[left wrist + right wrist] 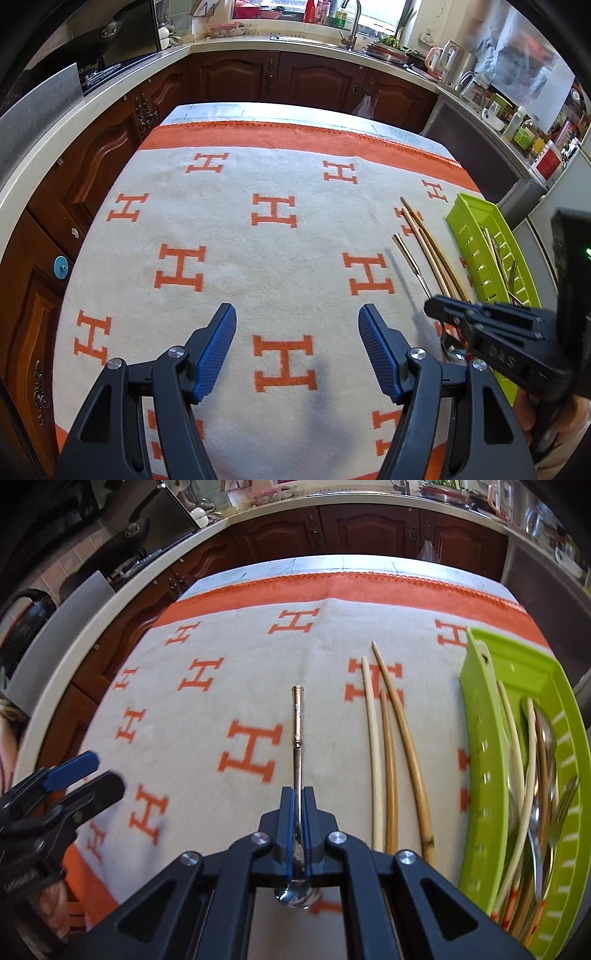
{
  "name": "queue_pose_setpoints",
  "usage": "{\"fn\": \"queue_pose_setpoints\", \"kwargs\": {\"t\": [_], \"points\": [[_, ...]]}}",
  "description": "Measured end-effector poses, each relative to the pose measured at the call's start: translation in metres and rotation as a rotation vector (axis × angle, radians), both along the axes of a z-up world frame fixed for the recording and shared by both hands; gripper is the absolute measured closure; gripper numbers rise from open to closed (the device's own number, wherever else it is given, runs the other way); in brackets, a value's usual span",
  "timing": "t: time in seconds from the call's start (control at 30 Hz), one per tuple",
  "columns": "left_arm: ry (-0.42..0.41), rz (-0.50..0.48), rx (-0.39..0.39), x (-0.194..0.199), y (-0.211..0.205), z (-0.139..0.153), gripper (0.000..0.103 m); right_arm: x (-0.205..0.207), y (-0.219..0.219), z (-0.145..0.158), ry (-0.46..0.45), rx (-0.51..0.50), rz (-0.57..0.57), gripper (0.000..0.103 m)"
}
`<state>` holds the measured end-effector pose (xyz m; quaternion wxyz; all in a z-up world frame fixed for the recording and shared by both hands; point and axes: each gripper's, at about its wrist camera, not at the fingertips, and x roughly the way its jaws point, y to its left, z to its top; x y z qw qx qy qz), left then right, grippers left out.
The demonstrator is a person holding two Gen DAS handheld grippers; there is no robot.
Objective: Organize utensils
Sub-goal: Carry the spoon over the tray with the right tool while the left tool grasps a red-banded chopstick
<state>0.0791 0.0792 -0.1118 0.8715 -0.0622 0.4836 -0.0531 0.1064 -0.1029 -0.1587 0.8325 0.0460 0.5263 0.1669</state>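
My right gripper (298, 794) is shut on the thin neck of a metal spoon (297, 716). Its gold handle points away from me over the cloth, and its bowl (293, 897) shows under the jaws. In the left wrist view the same gripper (430, 306) comes in from the right, with the spoon (406, 254) beside it. Three chopsticks (388, 746) lie on the cloth to the right of the spoon. A green slotted tray (480, 760) at the far right holds chopsticks, spoons and a fork. My left gripper (297, 349) hovers open over bare cloth.
The table carries a cream and orange cloth (229, 229) with H marks. Dark wooden cabinets (236, 77) and a pale countertop ring the table. A sink with a tap (351, 29) stands at the back. Jars and kettles crowd the right counter (517, 122).
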Motion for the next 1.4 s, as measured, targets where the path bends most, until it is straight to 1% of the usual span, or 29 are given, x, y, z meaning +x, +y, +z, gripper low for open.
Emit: {"fn": "queue_pose_setpoints", "kwargs": {"t": [0.1,0.23,0.33,0.37,0.4,0.43,0.5,0.57,0.6,0.7,0.8,0.83,1.0,1.03,1.23,1.4], "points": [[0.0,-0.023,0.007,-0.003,-0.01,0.003,0.036,-0.022,-0.011,0.01,-0.007,0.051,-0.013,0.1],[0.009,-0.061,0.001,-0.006,-0.026,0.005,0.036,-0.044,-0.028,0.025,-0.038,0.093,-0.033,0.1],[0.025,-0.098,-0.026,-0.004,-0.04,0.003,0.036,-0.062,-0.045,0.037,-0.074,0.11,-0.07,0.1],[0.036,-0.121,-0.048,-0.002,-0.048,0.001,0.036,-0.065,-0.05,0.04,-0.083,0.115,-0.083,0.1],[0.045,-0.135,-0.061,-0.001,-0.053,0.0,0.038,-0.068,-0.056,0.042,-0.091,0.122,-0.099,0.1],[0.06,-0.154,-0.077,0.002,-0.06,-0.003,0.043,-0.071,-0.064,0.045,-0.096,0.127,-0.119,0.1],[0.095,-0.193,-0.103,0.006,-0.074,-0.009,0.046,-0.074,-0.077,0.048,-0.105,0.126,-0.154,0.1],[0.123,-0.214,-0.114,0.01,-0.086,-0.015,0.046,-0.077,-0.09,0.051,-0.124,0.121,-0.185,0.1],[0.144,-0.23,-0.115,0.014,-0.095,-0.02,0.048,-0.079,-0.098,0.053,-0.136,0.127,-0.202,0.1],[0.186,-0.261,-0.118,0.023,-0.117,-0.031,0.059,-0.081,-0.119,0.057,-0.166,0.128,-0.259,0.1],[0.221,-0.26,-0.129,0.032,-0.13,-0.04,0.068,-0.079,-0.139,0.057,-0.177,0.104,-0.306,0.1],[0.233,-0.256,-0.128,0.034,-0.135,-0.043,0.071,-0.079,-0.143,0.056,-0.181,0.088,-0.321,0.1],[0.232,-0.239,-0.116,0.044,-0.147,-0.044,0.073,-0.072,-0.162,0.047,-0.169,0.053,-0.373,0.1],[0.232,-0.237,-0.109,0.046,-0.149,-0.045,0.073,-0.072,-0.164,0.045,-0.165,0.05,-0.375,0.1],[0.197,-0.236,-0.016,0.051,-0.169,-0.045,0.073,-0.065,-0.167,0.033,-0.141,0.014,-0.368,0.099],[0.18,-0.259,-0.01,0.057,-0.18,-0.044,0.074,-0.06,-0.169,0.027,-0.122,0.005,-0.358,0.099]]}}
